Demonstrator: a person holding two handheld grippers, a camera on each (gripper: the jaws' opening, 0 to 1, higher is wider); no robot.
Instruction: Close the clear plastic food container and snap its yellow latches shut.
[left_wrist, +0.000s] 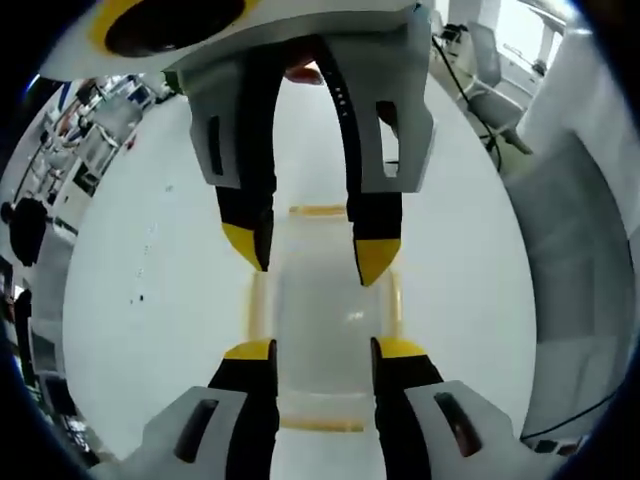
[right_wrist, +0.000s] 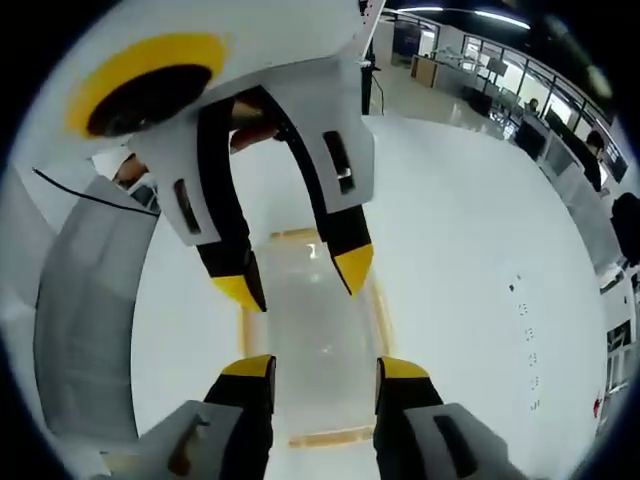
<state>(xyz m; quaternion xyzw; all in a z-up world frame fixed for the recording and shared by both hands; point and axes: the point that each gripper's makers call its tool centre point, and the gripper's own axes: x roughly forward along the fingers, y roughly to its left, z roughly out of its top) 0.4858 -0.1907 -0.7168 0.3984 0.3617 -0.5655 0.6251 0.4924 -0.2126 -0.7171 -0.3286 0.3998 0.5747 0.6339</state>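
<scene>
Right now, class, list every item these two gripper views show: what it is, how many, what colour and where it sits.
Clear plastic food container: one, clear with yellow latches along its edges, lying flat on the table between the two grippers; its lid looks down.
Yellow latches: strips on the container's sides and ends; exact count and whether snapped cannot be told.
Table: one, white, under everything.
Office chair: one, grey, beyond the table's far edge in the left gripper view.
Desks: a row, dark, in the background of the right gripper view.
Left hand-held gripper: one, white and black with yellow tips, jaws apart over the container.
Right hand-held gripper: one, same colours, jaws apart, facing the left one.
</scene>
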